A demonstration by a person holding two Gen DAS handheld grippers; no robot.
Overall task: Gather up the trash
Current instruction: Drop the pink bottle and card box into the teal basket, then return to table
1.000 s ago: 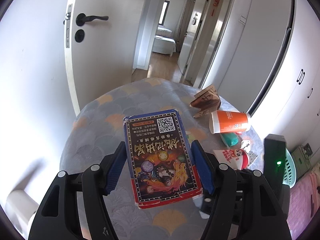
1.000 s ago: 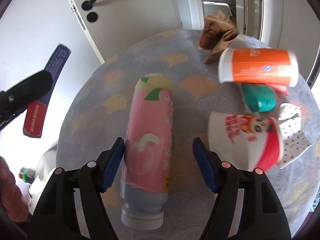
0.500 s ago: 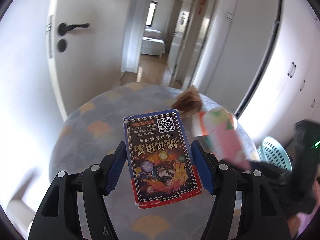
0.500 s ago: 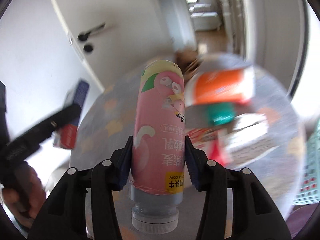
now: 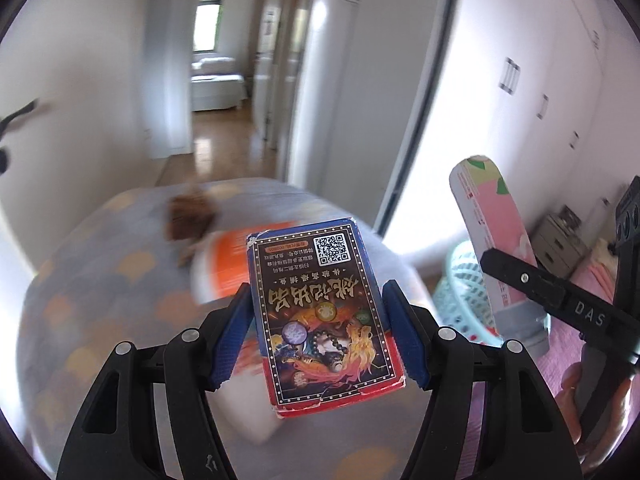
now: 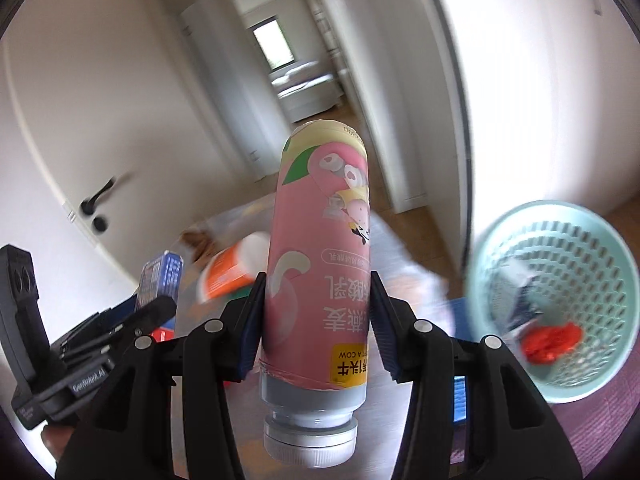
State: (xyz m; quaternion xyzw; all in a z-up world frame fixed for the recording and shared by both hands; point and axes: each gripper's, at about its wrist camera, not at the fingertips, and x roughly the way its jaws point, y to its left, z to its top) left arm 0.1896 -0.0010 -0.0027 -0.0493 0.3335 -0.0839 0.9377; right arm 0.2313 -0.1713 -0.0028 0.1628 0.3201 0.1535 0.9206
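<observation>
— Both loads are off the tabletop (image 5: 100, 280) now; a second ago the pink bottle (image 6: 320, 248) lay flat between slack pads, and now the right tongs (image 6: 318, 316) are clamped on its lower body, cap end toward the camera; the card box (image 5: 320, 312) was gripped then as it is now, only the room behind it has swung round.

— And the left tongs (image 5: 320, 332)?

— Pressed on both long edges of the box, which sits lifted clear of the cloth; the mint basket (image 6: 560, 296) has come into view on the right, low beside the tabletop, with a red scrap and some paper already in it.

— So how should the drop go?

— I'd say bring the bottle over the mouth of the basket first, since it looks nearer; let it go only once it hangs inside the rim, or that rounded body may bounce off; keep the two tongs from crossing, as they are close together in the left view.

— What remains?

— The orange cup (image 6: 232, 270) and the brown wrapper (image 5: 192, 216) still lie on the tabletop, blurred.
</observation>
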